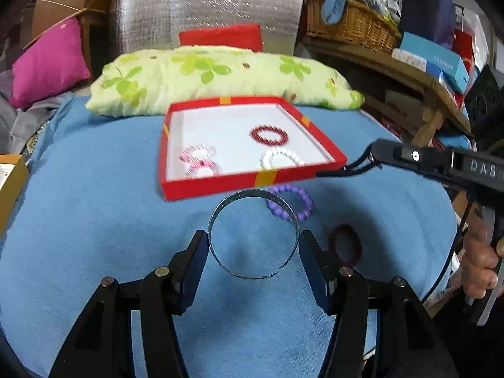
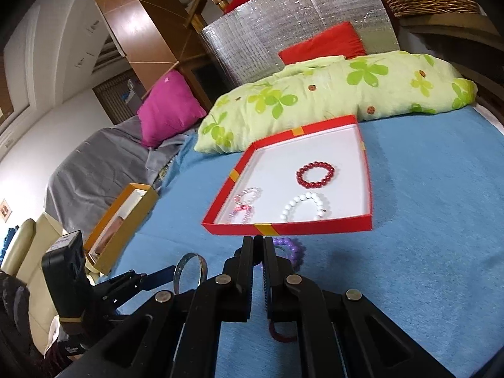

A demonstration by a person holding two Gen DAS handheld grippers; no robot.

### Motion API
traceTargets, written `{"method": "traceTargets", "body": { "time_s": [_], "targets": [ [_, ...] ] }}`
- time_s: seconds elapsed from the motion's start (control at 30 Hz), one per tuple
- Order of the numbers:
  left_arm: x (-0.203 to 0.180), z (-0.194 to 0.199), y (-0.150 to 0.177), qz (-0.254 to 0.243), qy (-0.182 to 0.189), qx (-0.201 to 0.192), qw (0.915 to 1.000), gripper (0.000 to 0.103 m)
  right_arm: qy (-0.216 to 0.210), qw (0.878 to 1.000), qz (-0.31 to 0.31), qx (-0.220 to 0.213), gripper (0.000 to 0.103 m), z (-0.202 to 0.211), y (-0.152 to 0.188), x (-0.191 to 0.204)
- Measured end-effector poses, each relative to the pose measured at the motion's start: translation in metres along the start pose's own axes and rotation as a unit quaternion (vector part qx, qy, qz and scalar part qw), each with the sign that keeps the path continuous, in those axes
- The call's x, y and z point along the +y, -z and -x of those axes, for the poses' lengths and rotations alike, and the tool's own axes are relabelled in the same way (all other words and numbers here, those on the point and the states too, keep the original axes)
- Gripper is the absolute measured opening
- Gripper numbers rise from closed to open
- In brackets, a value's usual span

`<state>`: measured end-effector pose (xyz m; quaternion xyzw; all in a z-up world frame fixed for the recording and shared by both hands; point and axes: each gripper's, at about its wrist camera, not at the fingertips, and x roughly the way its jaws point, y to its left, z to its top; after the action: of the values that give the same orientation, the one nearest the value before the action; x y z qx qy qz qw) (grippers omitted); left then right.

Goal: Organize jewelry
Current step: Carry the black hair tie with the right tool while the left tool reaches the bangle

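Observation:
My left gripper (image 1: 253, 241) is shut on a silver glitter bangle (image 1: 220, 211), held by its sides above the blue cloth; the bangle also shows in the right wrist view (image 2: 189, 271). A red tray (image 1: 214, 184) with a white floor holds a dark red bead bracelet (image 1: 269, 134), a white bead bracelet (image 1: 280, 159) and pink-and-clear bracelets (image 1: 198, 160). A purple bead bracelet (image 1: 302, 203) and a dark red ring bracelet (image 1: 345, 245) lie on the cloth in front of the tray. My right gripper (image 2: 258, 242) is shut and empty, just above the purple bracelet (image 2: 294, 249).
A green floral pillow (image 1: 204, 75) lies behind the tray. A pink cushion (image 1: 47, 63) sits far left. An orange box (image 2: 126, 220) stands at the cloth's left edge. A wooden shelf with a wicker basket (image 1: 349, 25) and boxes is at right.

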<state>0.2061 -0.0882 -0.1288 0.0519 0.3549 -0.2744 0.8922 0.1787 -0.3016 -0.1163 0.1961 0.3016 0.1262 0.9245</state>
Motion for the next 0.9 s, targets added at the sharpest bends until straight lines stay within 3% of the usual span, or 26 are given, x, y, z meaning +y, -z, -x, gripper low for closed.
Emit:
{"method": "traceTargets", "body": {
  "time_s": [0.5,0.9],
  "targets": [
    [0.022,0.017,-0.015,0.042,-0.028,-0.051,0.9975,0.061,-0.048,0.998,0.007,-0.034,0.006,0.008,-0.008,0.019],
    [0.043,0.008,-0.038,0.040,-0.042,-0.063,0.9963,0.061,-0.029,0.999,-0.016,-0.043,0.006,0.004,-0.024,0.003]
  ]
}}
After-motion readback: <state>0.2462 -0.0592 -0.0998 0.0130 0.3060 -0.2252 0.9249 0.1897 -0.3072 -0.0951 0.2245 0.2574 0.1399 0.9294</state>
